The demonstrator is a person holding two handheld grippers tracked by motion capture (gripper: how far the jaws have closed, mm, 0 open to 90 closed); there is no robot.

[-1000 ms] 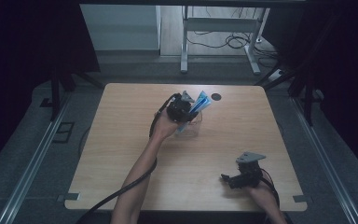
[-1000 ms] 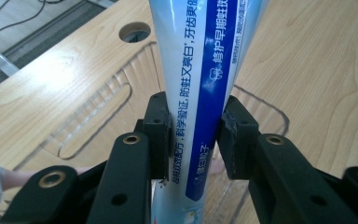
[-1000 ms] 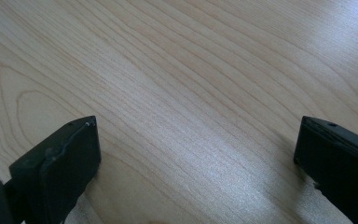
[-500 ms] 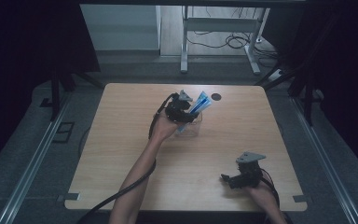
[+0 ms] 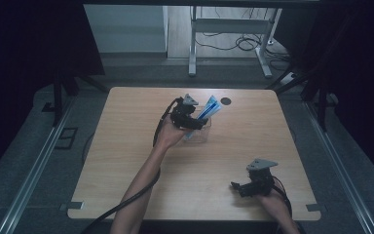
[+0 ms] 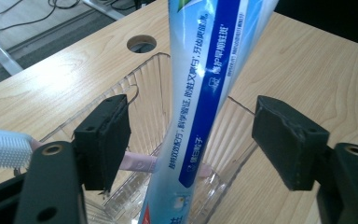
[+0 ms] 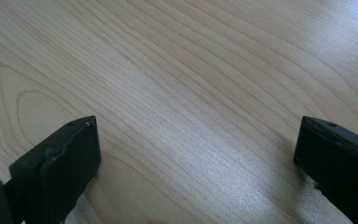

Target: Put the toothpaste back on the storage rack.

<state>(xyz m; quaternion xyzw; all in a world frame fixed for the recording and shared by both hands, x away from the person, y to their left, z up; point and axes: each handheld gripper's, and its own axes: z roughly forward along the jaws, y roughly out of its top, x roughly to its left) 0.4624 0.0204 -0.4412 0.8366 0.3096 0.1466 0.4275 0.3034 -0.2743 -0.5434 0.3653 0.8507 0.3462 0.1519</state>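
Since half a second ago the left gripper (image 5: pixel 191 117) has barely shifted at the clear container; the tube leans much as it did, and the right gripper (image 5: pixel 251 185) has not moved. The blue and white toothpaste tube (image 6: pixel 205 107) stands tilted in the clear ribbed plastic container (image 6: pixel 144 93), its lower end down inside and its upper end slanting up past the rim. In the left gripper view the jaws stand wide open on either side of the tube, with a clear gap at each pad, so they hold nothing. A pale pink toothbrush handle (image 6: pixel 137 162) lies low in the same container, crossing behind the tube, and white bristles (image 6: pixel 2 147) show at the left edge of that view. From the high view the container sits toward the far middle of the light wooden desk (image 5: pixel 126 146), just short of a round cable hole (image 5: pixel 226 101). The right gripper rests well apart, near the desk's near right corner, its jaws spread wide over bare wood and empty.
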